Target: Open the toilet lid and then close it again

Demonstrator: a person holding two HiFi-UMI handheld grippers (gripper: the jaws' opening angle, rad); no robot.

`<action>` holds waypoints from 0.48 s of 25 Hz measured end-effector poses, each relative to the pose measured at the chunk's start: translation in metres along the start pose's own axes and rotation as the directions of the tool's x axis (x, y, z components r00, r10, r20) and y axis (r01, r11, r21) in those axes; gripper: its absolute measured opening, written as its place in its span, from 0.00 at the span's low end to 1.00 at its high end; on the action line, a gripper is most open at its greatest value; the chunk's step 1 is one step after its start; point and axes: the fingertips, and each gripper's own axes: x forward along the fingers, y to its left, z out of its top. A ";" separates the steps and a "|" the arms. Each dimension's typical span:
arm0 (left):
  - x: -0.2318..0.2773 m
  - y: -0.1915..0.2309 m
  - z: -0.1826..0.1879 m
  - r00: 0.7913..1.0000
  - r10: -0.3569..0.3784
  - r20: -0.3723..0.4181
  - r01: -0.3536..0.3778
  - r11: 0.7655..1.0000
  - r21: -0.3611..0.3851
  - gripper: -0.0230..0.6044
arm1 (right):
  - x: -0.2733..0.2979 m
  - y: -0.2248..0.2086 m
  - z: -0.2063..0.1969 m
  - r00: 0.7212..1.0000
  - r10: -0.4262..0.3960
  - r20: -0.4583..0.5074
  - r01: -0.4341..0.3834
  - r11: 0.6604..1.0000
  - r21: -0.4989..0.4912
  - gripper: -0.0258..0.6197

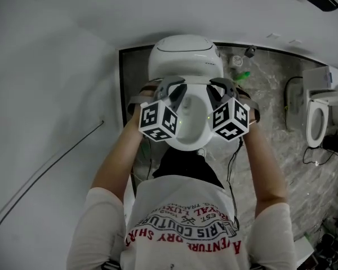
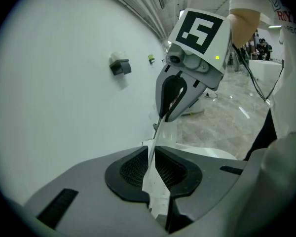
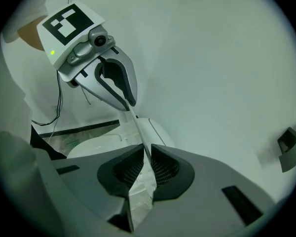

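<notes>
So here both tools are clamped on the lid [image 1: 190, 125], one on each side of it. The left tool [image 2: 152, 154] has its jaws nearly together with the lid's thin white edge pinched between the ribbed pads. The right tool [image 3: 147, 157] has the same kind of narrow grip on the opposite edge. From either gripper view you see the lid edge-on, running straight across to the other tool. The toilet [image 1: 186, 58] sits at the far edge of the marble-look floor [image 1: 270, 103], backed up to the white wall. The lid is lifted off the bowl at an angle, between the person's two forearms, neither flat down nor resting back against the tank. My read is that this is mid-swing. Honestly I can't tell from this alone whether it's the opening half or the closing half. Either way, the next bit needs both hands to follow the same arc around the hinge at the back, at matching speed, so the lid doesn't twist. The grip is only on a skinny rim, so it could slip out if one side gets ahead. If it's going down, ease it rather than drop it. There's a second toilet [image 1: 318, 117] over by the right edge of the floor, not involved.
</notes>
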 end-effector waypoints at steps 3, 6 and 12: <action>-0.008 -0.016 -0.001 0.999 0.032 0.013 -0.032 0.999 0.008 0.12 | -0.008 0.016 -0.005 1.000 -0.001 0.008 0.001 1.000 -0.001 0.07; -0.015 -0.034 -0.005 0.998 0.056 0.018 -0.056 0.998 0.009 0.12 | -0.013 0.033 -0.010 1.000 -0.011 0.019 0.012 1.000 -0.022 0.07; -0.025 -0.076 -0.012 0.994 0.105 0.014 -0.105 0.994 0.008 0.12 | -0.023 0.072 -0.028 0.999 -0.031 0.038 0.034 0.997 -0.075 0.07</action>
